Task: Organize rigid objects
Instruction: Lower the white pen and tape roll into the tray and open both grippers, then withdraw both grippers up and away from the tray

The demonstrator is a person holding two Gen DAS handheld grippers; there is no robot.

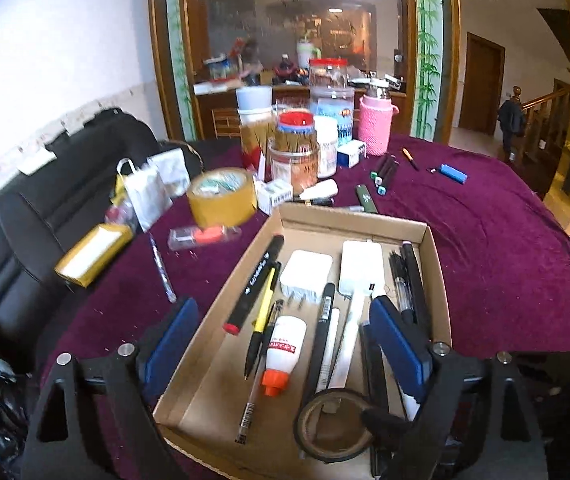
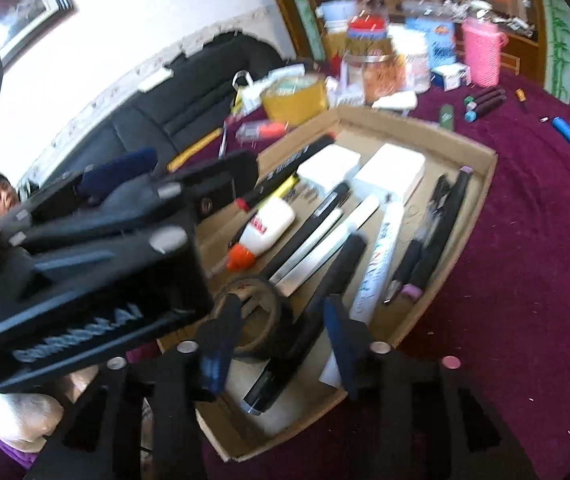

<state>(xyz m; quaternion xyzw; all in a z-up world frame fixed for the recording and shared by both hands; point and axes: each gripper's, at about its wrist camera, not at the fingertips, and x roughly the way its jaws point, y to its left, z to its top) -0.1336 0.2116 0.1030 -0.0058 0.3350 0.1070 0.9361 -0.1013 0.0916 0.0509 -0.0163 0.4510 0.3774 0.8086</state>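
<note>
Left gripper (image 1: 281, 336) with jaws wide and nothing between the pads, hanging over the cardboard box (image 1: 385, 222) of pens, glue bottle (image 1: 283, 350) and black tape roll (image 1: 335, 426), right gripper (image 2: 281, 342) partly open above a black marker (image 2: 305, 332) in the same box, pads not pressing it

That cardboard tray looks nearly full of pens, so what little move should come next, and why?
Probably lift the left fingers, which stand open and empty over the shallow cardboard tray, and carry them toward the clear ballpoint pen lying loose on the purple tablecloth just left of the tray. It is the nearest rigid item outside the tray, and nothing blocks the way.
</note>
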